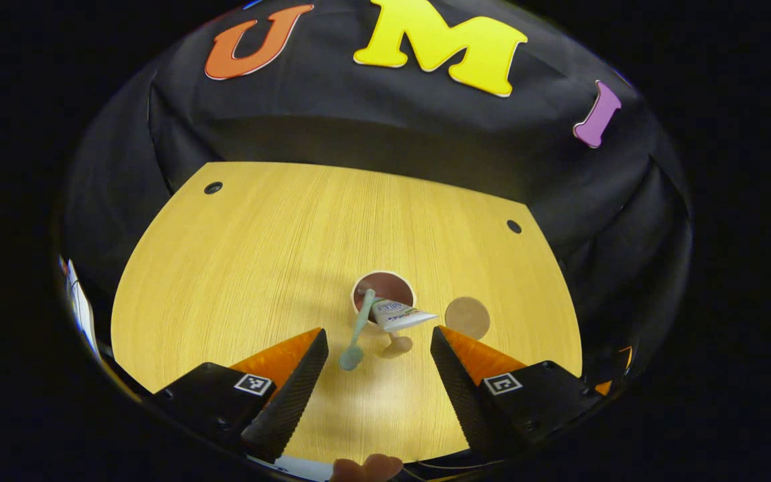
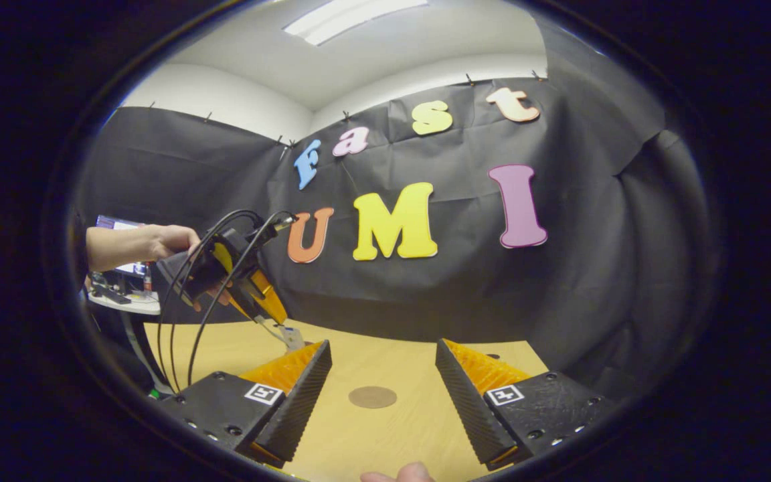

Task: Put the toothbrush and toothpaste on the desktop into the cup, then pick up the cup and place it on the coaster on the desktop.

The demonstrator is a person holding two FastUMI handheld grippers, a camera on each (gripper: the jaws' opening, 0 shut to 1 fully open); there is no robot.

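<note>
So the biggest thing here is the light yellow wood-grain tabletop (image 1: 245, 268), with black cloth hanging behind it. In the left gripper view it's seen from high above, and there are two small dark round holes near its far edge.

The left gripper (image 1: 379, 365) hangs over the near part of the tabletop with its jaws spread wide apart, nothing between them. In the right gripper view the same tool sits off to the left, raised above the tabletop, gripped by a person's hand (image 2: 168, 244) with black cables looping off it.

The right gripper (image 2: 382, 385) is low and close to the tabletop, jaws also wide apart and holding nothing.

The small round cup with a pale rim and brownish inside (image 1: 383, 294) stands on the tabletop, roughly in the middle, just past the left gripper's fingertips. The white toothpaste tube (image 1: 399, 313) is stuck in it, leaning out over the rim to the right. The pale green toothbrush (image 1: 359, 331) is in there too, its long end sticking out toward the near side.

The flat round brown coaster (image 1: 467, 317) lies just right of the cup, bare. In the right gripper view it sits between that gripper's fingers, a bit farther out.
</note>
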